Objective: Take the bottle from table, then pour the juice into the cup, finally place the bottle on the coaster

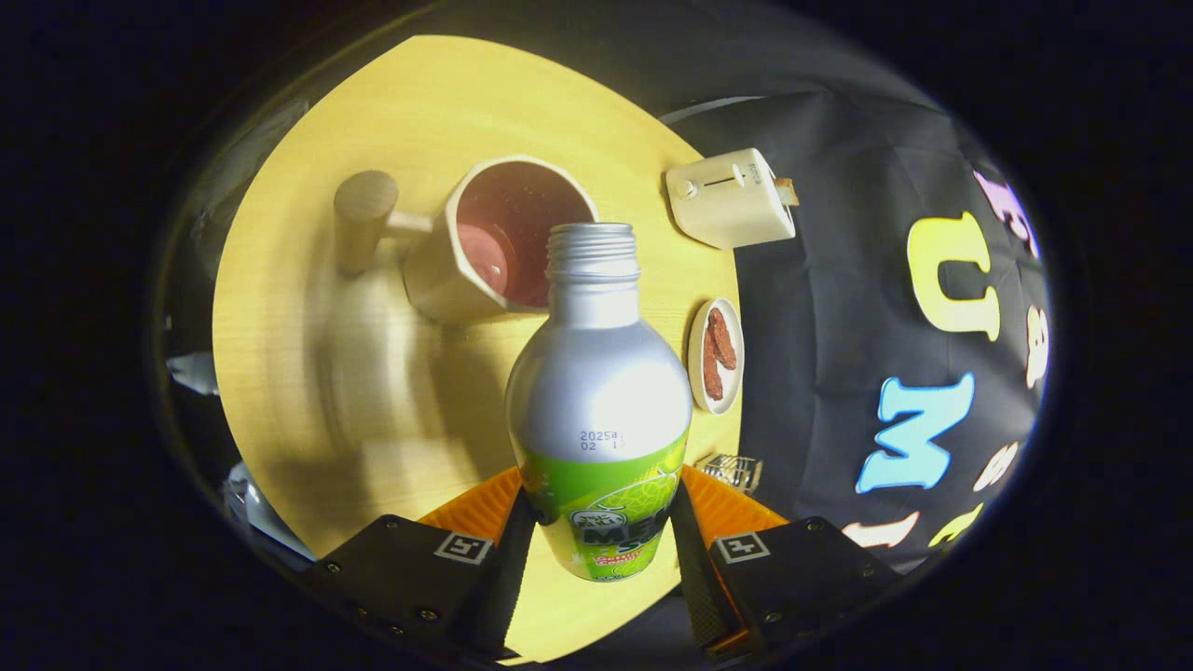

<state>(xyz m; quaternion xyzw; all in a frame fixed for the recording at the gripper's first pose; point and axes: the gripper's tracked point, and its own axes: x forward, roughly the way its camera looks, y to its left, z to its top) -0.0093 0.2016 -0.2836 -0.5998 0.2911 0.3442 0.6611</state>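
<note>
My gripper (601,540) clamped on the silver bottle (596,391), both fingers pressing its green label, uncapped neck reaching over the rim of the cup (508,238) on the yellow table (308,373), toaster (727,198) and small plate (716,354) beyond.

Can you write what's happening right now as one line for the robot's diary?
stage: pouring | gripper: shut on silver uncapped bottle with green label | bottle mouth: over beige wooden cup with dark red inside | table: yellow wooden
</note>
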